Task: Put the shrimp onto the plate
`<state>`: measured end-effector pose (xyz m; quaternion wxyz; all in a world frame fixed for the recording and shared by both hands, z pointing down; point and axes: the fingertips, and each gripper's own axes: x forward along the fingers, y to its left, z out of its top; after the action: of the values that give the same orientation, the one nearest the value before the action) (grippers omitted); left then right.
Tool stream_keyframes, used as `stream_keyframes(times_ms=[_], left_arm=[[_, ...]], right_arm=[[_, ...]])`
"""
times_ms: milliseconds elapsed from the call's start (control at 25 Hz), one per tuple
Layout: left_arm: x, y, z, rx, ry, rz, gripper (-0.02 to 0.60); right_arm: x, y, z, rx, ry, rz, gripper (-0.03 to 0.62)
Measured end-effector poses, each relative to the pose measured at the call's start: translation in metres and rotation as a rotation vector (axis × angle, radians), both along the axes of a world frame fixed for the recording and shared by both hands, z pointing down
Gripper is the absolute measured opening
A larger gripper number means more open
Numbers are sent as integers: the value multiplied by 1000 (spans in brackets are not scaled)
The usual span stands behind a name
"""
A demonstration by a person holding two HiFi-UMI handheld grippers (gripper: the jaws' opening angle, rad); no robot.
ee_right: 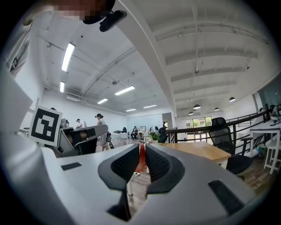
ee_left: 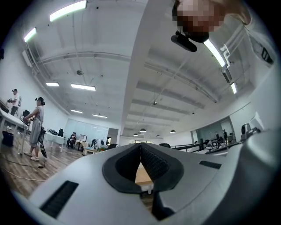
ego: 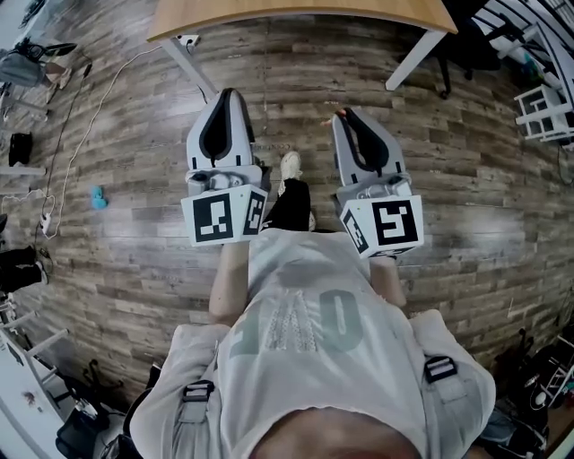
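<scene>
No shrimp and no plate appear in any view. In the head view my left gripper (ego: 224, 95) and right gripper (ego: 346, 115) are held side by side at waist height over the wooden floor, tips pointing towards a wooden table (ego: 305, 12). In its own view the left gripper (ee_left: 140, 147) has its pads meeting at the tip, with nothing between them. The right gripper (ee_right: 142, 150) shows only a thin slit between its pads, through which a red sliver of background (ee_right: 140, 163) shows. Neither holds anything.
The table's white legs (ego: 414, 56) stand ahead. A white cable (ego: 88, 125) and a small blue object (ego: 99, 197) lie on the floor at left. A white rack (ego: 543, 111) is at right. Several people (ee_left: 36, 127) stand at distant desks; a black chair (ee_right: 219, 128) is beside the table.
</scene>
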<state>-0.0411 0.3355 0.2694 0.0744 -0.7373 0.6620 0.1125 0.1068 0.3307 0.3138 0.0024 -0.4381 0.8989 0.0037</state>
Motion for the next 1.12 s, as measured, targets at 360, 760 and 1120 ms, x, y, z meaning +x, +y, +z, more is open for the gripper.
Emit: stream_keyframes(times_ms=[360, 760, 1120], left_arm=[[-6, -44, 3, 9, -5, 19, 11], [-16, -149, -8, 29, 37, 86, 11], [-44, -246, -14, 12, -24, 74, 11]], right_arm=[[4, -43, 13, -25, 16, 52, 52], [-1, -141, -5, 17, 60, 128, 52], [-32, -239, -13, -38, 65, 129, 52]])
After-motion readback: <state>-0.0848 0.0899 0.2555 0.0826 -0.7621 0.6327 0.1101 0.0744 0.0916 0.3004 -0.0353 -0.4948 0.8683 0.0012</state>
